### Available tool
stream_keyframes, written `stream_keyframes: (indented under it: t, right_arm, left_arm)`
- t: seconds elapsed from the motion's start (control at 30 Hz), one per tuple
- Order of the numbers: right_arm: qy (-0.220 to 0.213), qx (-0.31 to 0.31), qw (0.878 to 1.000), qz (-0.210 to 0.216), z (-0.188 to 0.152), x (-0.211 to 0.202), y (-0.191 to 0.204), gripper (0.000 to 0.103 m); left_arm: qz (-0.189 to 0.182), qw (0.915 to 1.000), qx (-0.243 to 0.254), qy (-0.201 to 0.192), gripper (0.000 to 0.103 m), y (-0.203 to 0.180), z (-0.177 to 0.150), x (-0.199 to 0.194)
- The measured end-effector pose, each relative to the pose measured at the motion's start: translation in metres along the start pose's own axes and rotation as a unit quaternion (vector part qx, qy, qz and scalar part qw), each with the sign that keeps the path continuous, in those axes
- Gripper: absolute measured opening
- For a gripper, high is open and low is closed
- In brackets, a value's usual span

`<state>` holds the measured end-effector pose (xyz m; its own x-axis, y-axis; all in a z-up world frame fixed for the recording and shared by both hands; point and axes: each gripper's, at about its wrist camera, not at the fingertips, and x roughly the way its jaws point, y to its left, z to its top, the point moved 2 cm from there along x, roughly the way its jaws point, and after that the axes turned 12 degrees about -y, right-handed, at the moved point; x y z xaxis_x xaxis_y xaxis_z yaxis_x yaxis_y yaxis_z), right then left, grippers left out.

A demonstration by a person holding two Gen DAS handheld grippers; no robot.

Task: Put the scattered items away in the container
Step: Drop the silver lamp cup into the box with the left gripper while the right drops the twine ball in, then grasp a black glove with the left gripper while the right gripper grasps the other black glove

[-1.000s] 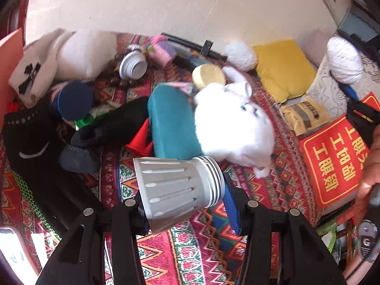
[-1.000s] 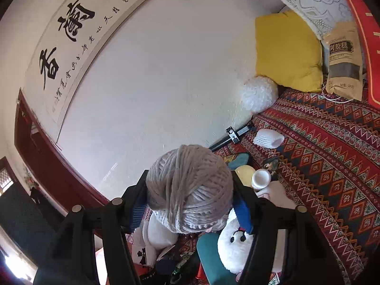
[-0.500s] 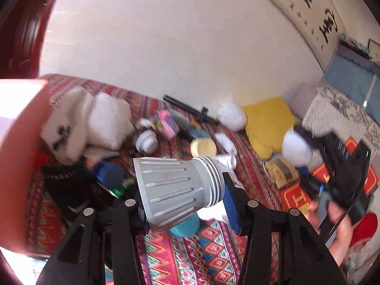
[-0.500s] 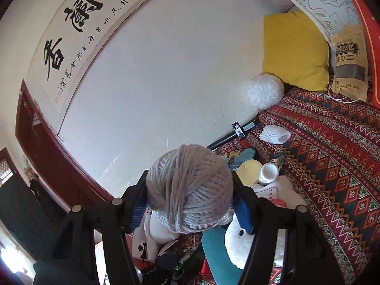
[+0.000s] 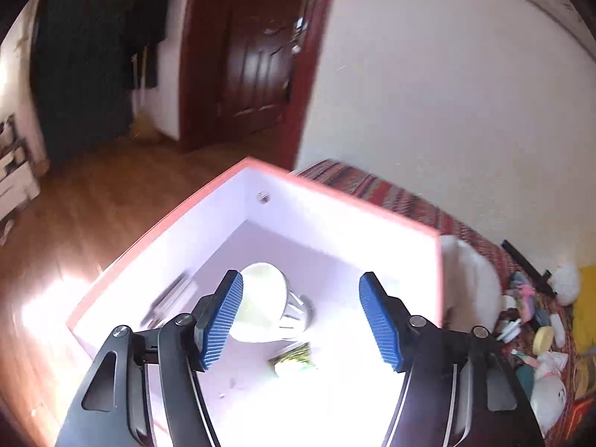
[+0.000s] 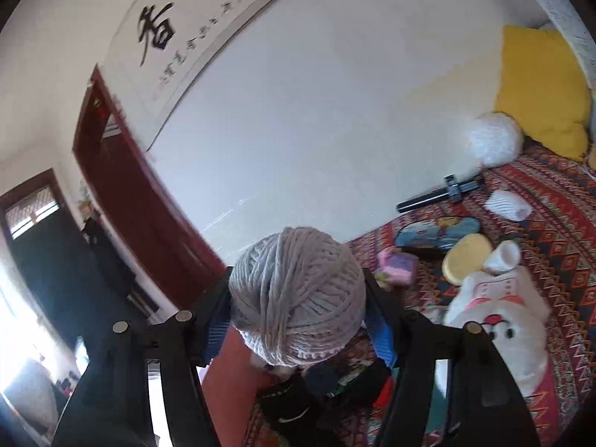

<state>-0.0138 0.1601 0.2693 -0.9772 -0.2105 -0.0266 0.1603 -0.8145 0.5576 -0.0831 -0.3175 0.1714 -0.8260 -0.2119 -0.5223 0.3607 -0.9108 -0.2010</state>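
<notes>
A: Where is the left gripper (image 5: 301, 318)?

B: Over the open box (image 5: 441, 279), an orange-rimmed container with white inner walls. Its jaws are opening, blue pads well apart, with nothing between them. The grey lamp bulb (image 5: 268, 303) lies on the box floor below, apart from both pads, beside a small green packet (image 5: 294, 357).

A: How much room is there inside?

B: Plenty. Most of the floor is bare, though glare washes out the near part. The far corner of the rim points toward the wooden floor (image 5: 93, 201) and the dark door (image 5: 253, 56); the right wall stands just beside a white plush (image 5: 471, 279) on the patterned bedspread (image 5: 391, 193).

A: And the right gripper (image 6: 298, 316)?

B: Clamped on a ball of pale yarn (image 6: 298, 290), both pads pressing its sides. It hangs above the bed, with the box's orange wall (image 6: 231, 372) low in its view, next to a pile of dark clothing (image 6: 294, 406).

A: What remains scattered?

B: A white bunny toy (image 6: 499, 320), a yellow disc (image 6: 465, 257), a small white cup (image 6: 503, 257), a pink item (image 6: 396, 268), a blue case (image 6: 436, 232) and a black rod (image 6: 439, 195) along the wall.
</notes>
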Motion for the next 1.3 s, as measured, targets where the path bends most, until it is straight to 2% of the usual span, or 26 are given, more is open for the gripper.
stream_keyframes:
  t: [0.03, 0.1, 0.17, 0.33, 0.47, 0.53, 0.57, 0.6, 0.67, 0.73, 0.87, 0.93, 1.03, 1.13, 1.2, 1.3]
  right_arm:
    - [0.016, -0.007, 1.000, 0.026, -0.008, 0.008, 0.018, 0.061]
    - [0.047, -0.020, 0.996, 0.076, -0.026, 0.023, 0.056, 0.061]
    - [0.073, -0.036, 0.990, 0.115, -0.044, 0.037, 0.092, 0.061]
    - [0.134, -0.066, 0.969, 0.196, -0.087, 0.068, 0.176, 0.062]
    - [0.163, -0.097, 0.956, 0.224, -0.115, 0.094, 0.230, 0.062]
    - [0.190, -0.116, 0.948, 0.226, -0.132, 0.112, 0.251, 0.066]
    - [0.206, -0.126, 0.944, 0.225, -0.141, 0.120, 0.260, 0.081]
    - [0.216, -0.135, 0.941, 0.224, -0.148, 0.126, 0.268, 0.089]
    - [0.216, -0.151, 0.939, 0.222, -0.152, 0.128, 0.273, 0.089]
    - [0.209, -0.153, 0.939, 0.228, -0.145, 0.122, 0.268, 0.089]
    - [0.179, -0.142, 0.954, 0.195, -0.117, 0.103, 0.229, 0.089]
    - [0.164, -0.136, 0.963, 0.167, -0.101, 0.093, 0.199, 0.089]
    - [0.137, -0.119, 0.979, 0.097, -0.077, 0.070, 0.136, 0.089]
    - [0.134, -0.094, 0.986, 0.027, -0.066, 0.056, 0.068, 0.089]
    - [0.159, -0.079, 0.984, -0.014, -0.071, 0.055, 0.028, 0.089]
    - [0.210, -0.056, 0.976, -0.029, -0.088, 0.070, -0.008, 0.081]
  left_arm:
    - [0.023, 0.9997, -0.010, -0.006, 0.066, 0.012, 0.002, -0.001]
    - [0.063, 0.9974, -0.021, -0.029, 0.081, 0.031, 0.006, -0.010]
    - [0.078, 0.9952, -0.030, -0.051, 0.090, 0.043, 0.010, -0.019]
    - [0.084, 0.9933, -0.042, -0.067, 0.093, 0.066, 0.012, -0.025]
    - [0.088, 0.9921, -0.059, -0.067, 0.093, 0.087, 0.014, -0.031]
    - [0.091, 0.9913, -0.067, -0.068, 0.093, 0.093, 0.015, -0.033]
    - [0.091, 0.9911, -0.069, -0.068, 0.093, 0.095, 0.016, -0.034]
    - [0.091, 0.9911, -0.071, -0.067, 0.093, 0.096, 0.016, -0.034]
    - [0.089, 0.9912, -0.073, -0.064, 0.093, 0.097, 0.016, -0.034]
    - [0.087, 0.9914, -0.074, -0.063, 0.093, 0.095, 0.017, -0.034]
    - [0.075, 0.9925, -0.067, -0.069, 0.093, 0.084, 0.018, -0.039]
    - [0.058, 0.9935, -0.061, -0.076, 0.093, 0.073, 0.018, -0.044]
    - [0.027, 0.9946, -0.033, -0.094, 0.093, 0.042, 0.019, -0.058]
    - [-0.028, 0.9951, 0.007, -0.095, 0.093, -0.003, 0.013, -0.071]
    - [-0.081, 0.9935, 0.028, -0.075, 0.093, -0.036, 0.002, -0.073]
    - [-0.143, 0.9873, 0.062, -0.029, 0.093, -0.085, -0.023, -0.070]
